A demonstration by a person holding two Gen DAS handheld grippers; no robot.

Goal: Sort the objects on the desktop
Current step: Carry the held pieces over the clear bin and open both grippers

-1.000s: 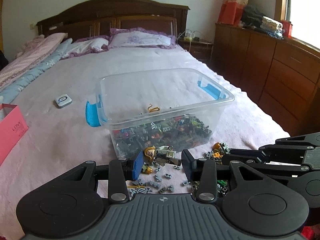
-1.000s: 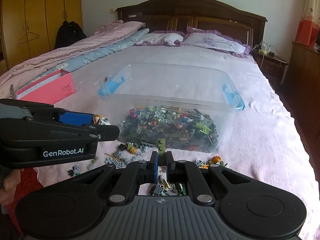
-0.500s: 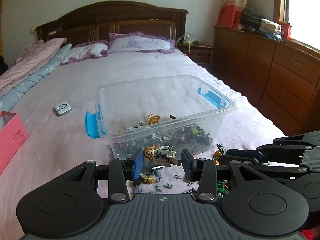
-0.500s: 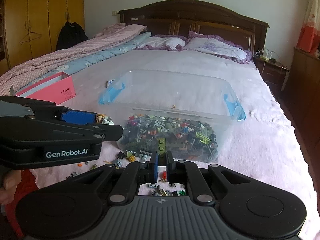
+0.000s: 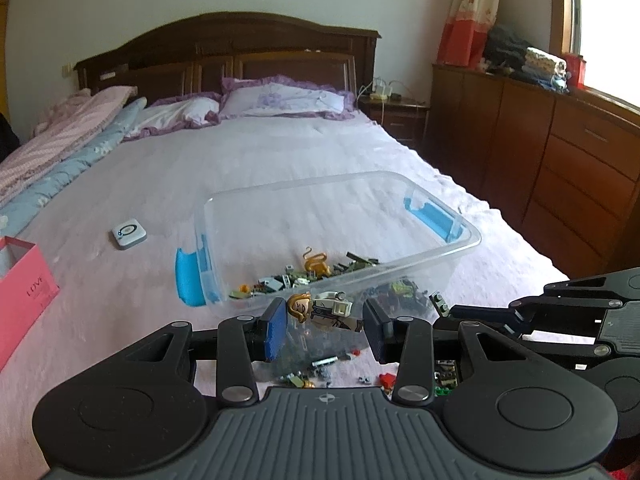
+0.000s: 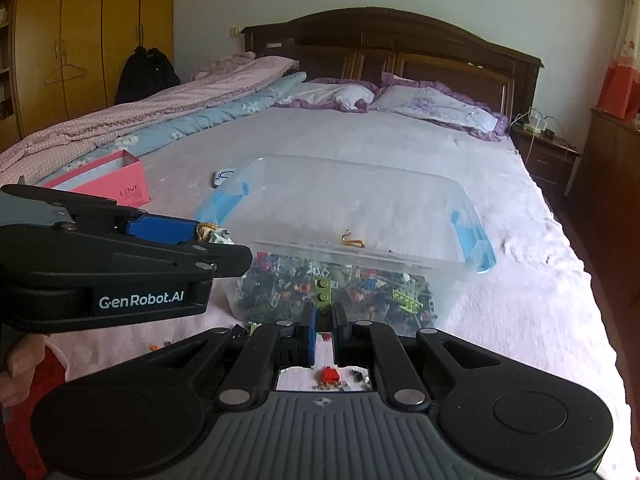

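A pink box [image 5: 24, 292] sits well to the left of the left gripper [image 5: 326, 326], whose fingers [image 5: 274, 330] pinch a toy figure [image 5: 324, 310] lying crosswise between them, raised just before the near wall of the clear bin [image 5: 400, 268] on the bed [image 5: 280, 160]. To the right, the right gripper [image 6: 323, 320] has its fingers [image 6: 307, 334] pressed on a green brick [image 6: 323, 294] standing upright from the tips. Loose bricks [image 6: 330, 376] lie on the bed below both grippers, and more fill the bin ahead.
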